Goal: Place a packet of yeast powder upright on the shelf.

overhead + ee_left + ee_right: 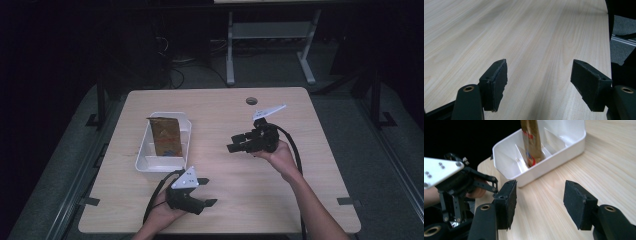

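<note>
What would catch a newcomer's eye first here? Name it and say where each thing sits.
The white divided bin on the left half of the wooden table, with a gold-brown packet standing in it. Next, the two black grippers: the right gripper is held mid-table with its open jaws turned toward the bin, and the left gripper is at the near edge, open with nothing between its jaws.

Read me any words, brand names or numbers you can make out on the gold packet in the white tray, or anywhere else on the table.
None can be read.
Gold packet standing in the white tray: red and blue printing, too blurred to read.
Same packet in the high view: too small to read.
Table: bare wood, no lettering.
</note>
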### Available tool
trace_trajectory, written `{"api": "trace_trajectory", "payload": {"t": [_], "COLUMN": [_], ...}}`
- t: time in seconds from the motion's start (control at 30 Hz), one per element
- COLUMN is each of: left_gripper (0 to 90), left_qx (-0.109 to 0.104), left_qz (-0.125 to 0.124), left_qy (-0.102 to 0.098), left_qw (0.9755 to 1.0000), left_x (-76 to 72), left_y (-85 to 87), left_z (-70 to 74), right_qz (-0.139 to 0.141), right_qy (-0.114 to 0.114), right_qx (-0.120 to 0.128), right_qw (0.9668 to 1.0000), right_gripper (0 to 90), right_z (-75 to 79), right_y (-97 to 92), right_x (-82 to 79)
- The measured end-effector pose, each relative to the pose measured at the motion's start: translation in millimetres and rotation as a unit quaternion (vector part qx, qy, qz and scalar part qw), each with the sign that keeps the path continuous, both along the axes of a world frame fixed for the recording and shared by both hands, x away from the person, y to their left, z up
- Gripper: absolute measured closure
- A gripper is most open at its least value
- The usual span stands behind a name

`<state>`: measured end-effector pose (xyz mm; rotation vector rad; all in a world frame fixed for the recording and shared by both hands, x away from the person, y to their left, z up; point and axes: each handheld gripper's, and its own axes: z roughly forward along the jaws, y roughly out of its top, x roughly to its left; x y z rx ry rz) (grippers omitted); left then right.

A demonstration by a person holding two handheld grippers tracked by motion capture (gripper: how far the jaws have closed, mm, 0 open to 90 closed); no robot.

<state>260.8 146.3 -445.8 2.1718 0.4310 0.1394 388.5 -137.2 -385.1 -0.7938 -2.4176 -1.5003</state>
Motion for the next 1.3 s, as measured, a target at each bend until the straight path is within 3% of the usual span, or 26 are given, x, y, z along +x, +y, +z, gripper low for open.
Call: {"api": "trace_trajectory", "payload": {"t": [0.1,0.5,0.83,1.3], "left_gripper": [28.9,28.9,28.9,28.0], "left_qx": [0.001,0.003,0.0,0.001], "left_qz": [0.0,0.002,0.003,0.002], "left_qy": [-0.001,-0.002,-0.001,0.004], "left_qw": [1.0,1.0,1.0,1.0], "left_x": [-0.2,1.4,1.7,2.5], "left_y": [-0.4,1.3,2.5,1.4], "left_z": [-0.1,0.1,0.1,-1.0], "right_qz": [-0.01,-0.03,-0.042,-0.063], "right_qy": [0.0,0.011,0.016,0.016], "right_qx": [-0.008,0.002,-0.025,-0.027], "right_qw": [0.9999,0.9995,0.9987,0.9976], "right_gripper": [42.7,41.6,40.2,34.1], "right_z": [-4.8,-19.0,-31.8,-54.2], "right_y": [-9.3,-41.7,-62.0,-88.4], "right_x": [-4.0,-19.3,-40.1,-74.6]}}
